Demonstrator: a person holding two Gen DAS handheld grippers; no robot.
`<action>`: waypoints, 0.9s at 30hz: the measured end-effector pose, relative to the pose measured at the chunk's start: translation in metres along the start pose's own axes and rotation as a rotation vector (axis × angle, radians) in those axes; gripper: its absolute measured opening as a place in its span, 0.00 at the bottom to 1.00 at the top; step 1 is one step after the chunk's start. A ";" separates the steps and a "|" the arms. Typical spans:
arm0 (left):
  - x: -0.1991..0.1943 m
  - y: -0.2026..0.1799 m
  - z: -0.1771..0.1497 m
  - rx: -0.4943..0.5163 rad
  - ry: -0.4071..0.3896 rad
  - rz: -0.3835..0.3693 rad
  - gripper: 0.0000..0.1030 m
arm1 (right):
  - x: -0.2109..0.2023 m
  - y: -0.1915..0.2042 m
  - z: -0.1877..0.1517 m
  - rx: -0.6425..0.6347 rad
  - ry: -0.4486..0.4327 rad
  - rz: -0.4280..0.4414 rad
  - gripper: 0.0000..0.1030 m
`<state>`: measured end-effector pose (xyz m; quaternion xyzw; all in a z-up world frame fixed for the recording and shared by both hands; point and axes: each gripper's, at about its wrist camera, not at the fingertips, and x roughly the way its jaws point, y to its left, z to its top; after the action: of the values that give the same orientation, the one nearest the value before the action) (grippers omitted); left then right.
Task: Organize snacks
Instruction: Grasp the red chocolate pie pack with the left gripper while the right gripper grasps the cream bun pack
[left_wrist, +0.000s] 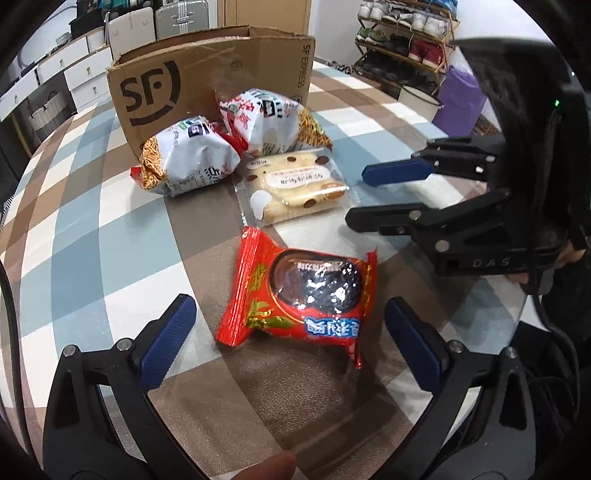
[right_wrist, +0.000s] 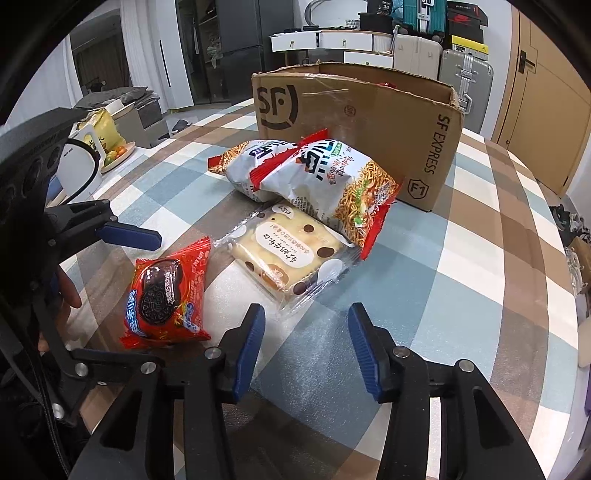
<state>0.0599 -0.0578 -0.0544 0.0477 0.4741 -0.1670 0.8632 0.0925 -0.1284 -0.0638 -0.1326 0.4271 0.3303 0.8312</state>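
A red Oreo packet (left_wrist: 299, 295) lies on the checked tablecloth between the open fingers of my left gripper (left_wrist: 290, 314), which is empty. Behind it lie a clear-wrapped cake (left_wrist: 295, 186) and two white-and-red noodle snack bags (left_wrist: 188, 157) (left_wrist: 269, 118), in front of an open SF cardboard box (left_wrist: 207, 81). My right gripper (right_wrist: 306, 321) is open and empty, just short of the cake (right_wrist: 288, 254); it also shows in the left wrist view (left_wrist: 356, 195). The Oreo packet (right_wrist: 168, 295) lies to its left, the noodle bags (right_wrist: 332, 181) and box (right_wrist: 369, 122) beyond.
The round table's edge (right_wrist: 569, 332) curves on the right. A white kettle (right_wrist: 79, 173) and a fruit plate (right_wrist: 118, 155) stand at the left. A shoe rack (left_wrist: 402, 40), drawers (left_wrist: 81, 62) and suitcases (right_wrist: 465, 74) are beyond the table.
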 end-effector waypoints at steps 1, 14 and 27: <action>0.001 0.000 0.000 0.000 -0.002 0.003 0.90 | 0.000 0.000 0.000 0.000 0.000 0.000 0.47; -0.020 0.022 0.001 -0.016 -0.103 -0.013 0.46 | 0.001 0.003 0.009 -0.006 -0.022 0.001 0.56; -0.040 0.076 -0.002 -0.169 -0.149 0.010 0.46 | 0.021 0.016 0.053 -0.169 0.031 0.064 0.73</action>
<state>0.0641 0.0241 -0.0277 -0.0355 0.4207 -0.1254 0.8978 0.1238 -0.0812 -0.0478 -0.1935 0.4146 0.3892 0.7995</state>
